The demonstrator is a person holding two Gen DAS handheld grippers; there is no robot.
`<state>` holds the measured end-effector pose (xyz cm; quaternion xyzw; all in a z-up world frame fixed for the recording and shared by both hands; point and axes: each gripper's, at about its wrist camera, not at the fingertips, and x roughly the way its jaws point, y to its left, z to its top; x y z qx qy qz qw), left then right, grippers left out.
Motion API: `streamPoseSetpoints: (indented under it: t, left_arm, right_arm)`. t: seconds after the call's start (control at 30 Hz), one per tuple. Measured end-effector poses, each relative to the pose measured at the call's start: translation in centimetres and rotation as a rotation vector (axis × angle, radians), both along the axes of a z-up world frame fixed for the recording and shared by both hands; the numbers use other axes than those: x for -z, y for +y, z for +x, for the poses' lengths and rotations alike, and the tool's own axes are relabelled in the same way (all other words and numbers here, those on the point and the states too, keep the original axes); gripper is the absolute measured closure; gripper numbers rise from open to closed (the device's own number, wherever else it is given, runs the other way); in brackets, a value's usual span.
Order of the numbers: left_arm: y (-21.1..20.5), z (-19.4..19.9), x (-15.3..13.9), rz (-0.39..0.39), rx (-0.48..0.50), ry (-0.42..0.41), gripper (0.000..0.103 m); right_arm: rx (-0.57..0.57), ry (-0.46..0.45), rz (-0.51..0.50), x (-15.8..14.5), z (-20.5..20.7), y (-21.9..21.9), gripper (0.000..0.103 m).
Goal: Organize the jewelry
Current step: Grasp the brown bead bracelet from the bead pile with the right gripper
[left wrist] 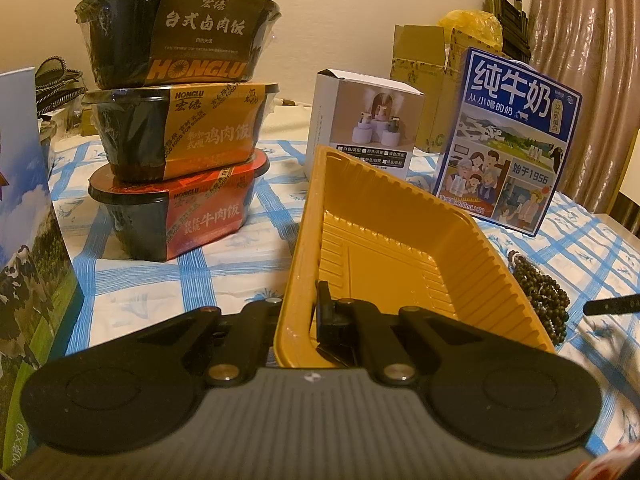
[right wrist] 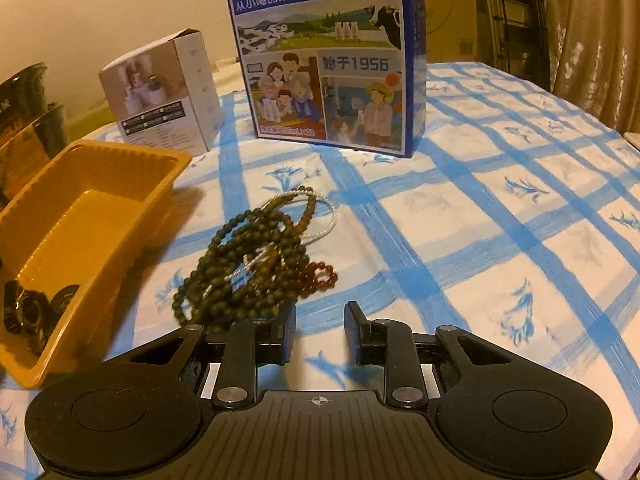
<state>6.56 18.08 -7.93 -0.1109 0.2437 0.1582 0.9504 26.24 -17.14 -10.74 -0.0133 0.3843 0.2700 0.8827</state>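
Observation:
A yellow plastic tray [left wrist: 384, 240] lies on the blue-checked tablecloth. My left gripper [left wrist: 298, 320] is shut on the tray's near wall, one finger outside it and one inside. In the right wrist view the tray [right wrist: 92, 216] is at the left, with the left gripper [right wrist: 28, 312] at its near end. A tangled pile of dark green bead strands [right wrist: 248, 264], an amber bead bracelet [right wrist: 320, 276] and a thin silver chain [right wrist: 324, 220] lies just right of the tray. My right gripper [right wrist: 320, 330] is open just short of the pile, nothing between its fingers. The pile [left wrist: 540, 296] also shows in the left wrist view.
A blue milk carton [right wrist: 328, 60] and a white product box [right wrist: 160, 96] stand behind the pile and tray. Three stacked instant rice bowls [left wrist: 176, 120] stand left of the tray, and a blue box [left wrist: 28, 220] at the far left. Cardboard boxes [left wrist: 424, 60] and a curtain [left wrist: 592, 80] are behind.

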Motion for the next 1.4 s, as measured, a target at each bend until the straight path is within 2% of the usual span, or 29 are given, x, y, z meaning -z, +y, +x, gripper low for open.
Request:
streamPoseSetpoints:
  t: [0.37, 0.83, 1.1, 1.17, 1.2, 1.23, 1.4]
  left_arm:
    - [0.0, 0.0, 0.0, 0.005, 0.001, 0.003, 0.099]
    - [0.1, 0.0, 0.0, 0.007, 0.001, 0.002, 0.099]
    - [0.0, 0.0, 0.0, 0.007, 0.001, 0.004, 0.099]
    - [0.0, 0.0, 0.0, 0.006, 0.001, 0.004, 0.099]
    - [0.1, 0.0, 0.0, 0.007, 0.002, 0.004, 0.099]
    - [0.0, 0.1, 0.0, 0.008, 0.001, 0.004, 0.099]
    - [0.0, 0.0, 0.0, 0.007, 0.001, 0.003, 0.099]
  right_arm:
    - [-0.015, 0.009, 0.020, 0.6, 2.0, 1.1, 0.076]
    - [0.004, -0.016, -0.016, 1.7, 3.1, 1.3, 0.075]
    - [-0.059, -0.046, -0.016, 1.8, 3.3, 2.1, 0.075]
    - [-0.054, -0.060, -0.028, 1.8, 3.2, 2.2, 0.079]
    - [-0.057, -0.057, -0.020, 1.9, 3.2, 2.2, 0.093]
    - [-0.054, -0.053, -0.010, 1.9, 3.2, 2.0, 0.098]
    - [-0.011, -0.044, 0.019, 1.3, 2.7, 0.9, 0.098]
